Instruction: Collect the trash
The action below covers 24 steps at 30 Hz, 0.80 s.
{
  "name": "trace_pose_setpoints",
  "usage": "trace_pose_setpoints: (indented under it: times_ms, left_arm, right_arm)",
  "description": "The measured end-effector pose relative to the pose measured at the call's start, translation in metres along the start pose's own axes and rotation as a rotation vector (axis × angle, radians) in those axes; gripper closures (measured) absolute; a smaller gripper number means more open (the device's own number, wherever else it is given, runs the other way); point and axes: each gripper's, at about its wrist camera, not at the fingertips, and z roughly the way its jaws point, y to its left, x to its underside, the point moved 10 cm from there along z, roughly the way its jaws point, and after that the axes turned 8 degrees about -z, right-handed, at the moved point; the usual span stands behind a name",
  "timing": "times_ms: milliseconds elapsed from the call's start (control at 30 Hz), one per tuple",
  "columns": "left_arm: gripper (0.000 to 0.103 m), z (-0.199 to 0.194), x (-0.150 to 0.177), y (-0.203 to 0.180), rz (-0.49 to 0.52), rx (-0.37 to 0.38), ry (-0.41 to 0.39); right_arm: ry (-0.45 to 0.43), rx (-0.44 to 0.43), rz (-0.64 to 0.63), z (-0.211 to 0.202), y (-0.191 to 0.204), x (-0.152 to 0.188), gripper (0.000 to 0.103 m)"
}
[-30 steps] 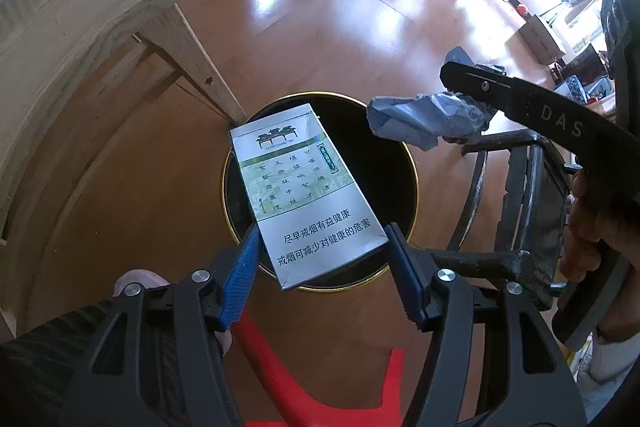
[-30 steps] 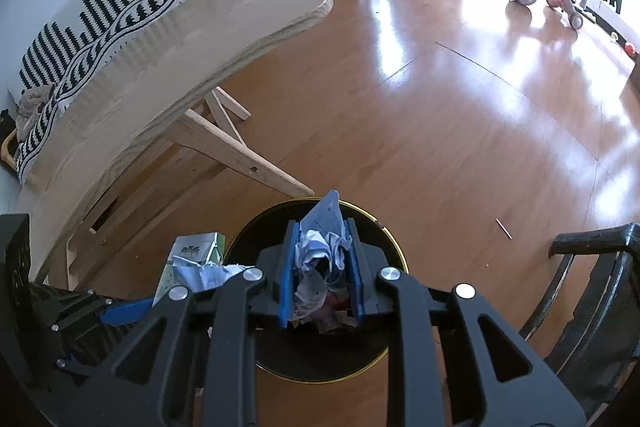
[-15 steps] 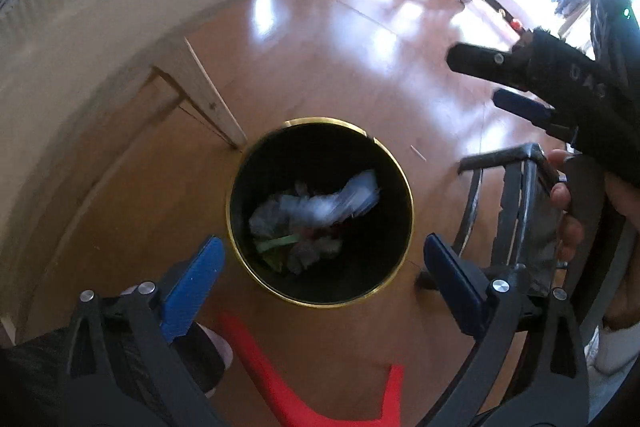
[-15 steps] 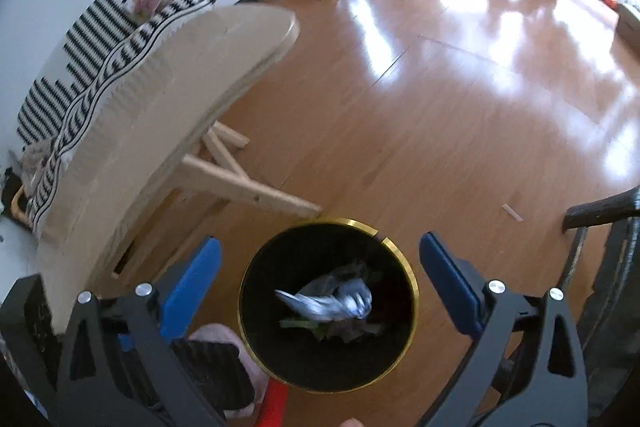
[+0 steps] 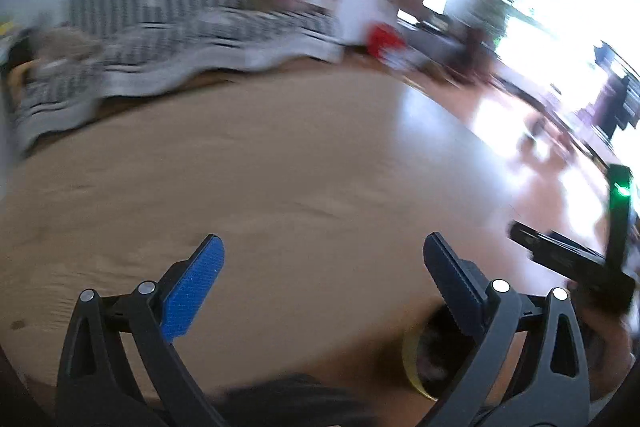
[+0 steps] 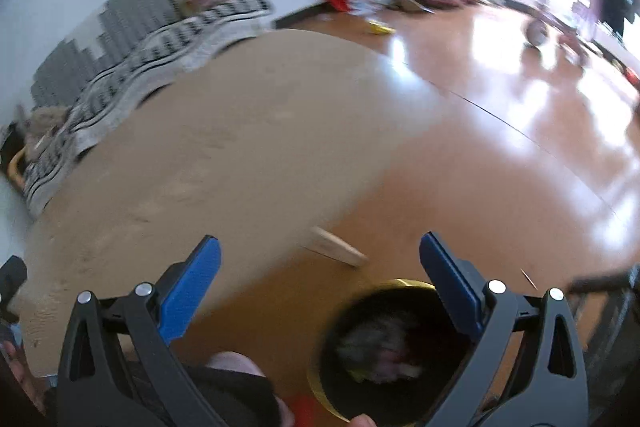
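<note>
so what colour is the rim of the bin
Gold, on the black bin; clearest in the right wrist view.

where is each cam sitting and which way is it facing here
Left wrist: rides the left gripper, open and empty, facing across the wooden table toward the striped sofa; the right gripper shows at right.
Right wrist: rides the right gripper, open, tilted down over table edge and trash bin; a foot shows below.
Shared: table, sofa, bin, sunlit floor.
</note>
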Motion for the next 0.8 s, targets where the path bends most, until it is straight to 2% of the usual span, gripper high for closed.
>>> trace_pose_setpoints:
  times_ms: [67,100,233,333,400,500,533,600,700,800]
  left_arm:
    - [0.006,-0.001,-0.019,0.063,-0.062,-0.118,-0.05]
    - [0.006,-0.001,-0.024,0.084,-0.076,-0.155,-0.056]
    - [0.006,0.006,-0.036,0.18,-0.148,-0.308,-0.062]
    - [0.006,0.014,-0.041,0.23,-0.229,-0.342,-0.063]
    - [0.006,0.017,-0.043,0.251,-0.267,-0.349,-0.077]
    - [0.006,0.03,-0.032,0.277,-0.322,-0.356,-0.095]
    - [0.006,0.037,-0.029,0.278,-0.324,-0.355,-0.076]
    - [0.006,0.05,-0.021,0.28,-0.323,-0.355,-0.011]
    - [0.006,0.052,-0.023,0.287,-0.326,-0.327,-0.025]
    - [0.006,0.054,-0.019,0.292,-0.316,-0.347,-0.025]
  right_arm:
    - [-0.012,-0.057,-0.052,0.01,0.051,-0.023,0.007]
    - [-0.018,-0.103,-0.095,0.018,0.089,-0.036,0.007]
    - [-0.046,-0.123,-0.286,0.04,0.198,-0.065,0.007]
    - [-0.092,-0.148,-0.398,0.048,0.271,-0.075,0.007]
    - [-0.084,-0.192,-0.457,0.061,0.316,-0.069,0.007]
    - [-0.087,-0.209,-0.496,0.075,0.348,-0.052,0.007]
    - [-0.087,-0.208,-0.519,0.084,0.355,-0.042,0.007]
    - [-0.031,-0.207,-0.543,0.101,0.361,-0.028,0.007]
    - [0.025,-0.227,-0.505,0.113,0.363,-0.02,0.007]
    - [0.036,-0.229,-0.492,0.116,0.368,-0.019,0.007]
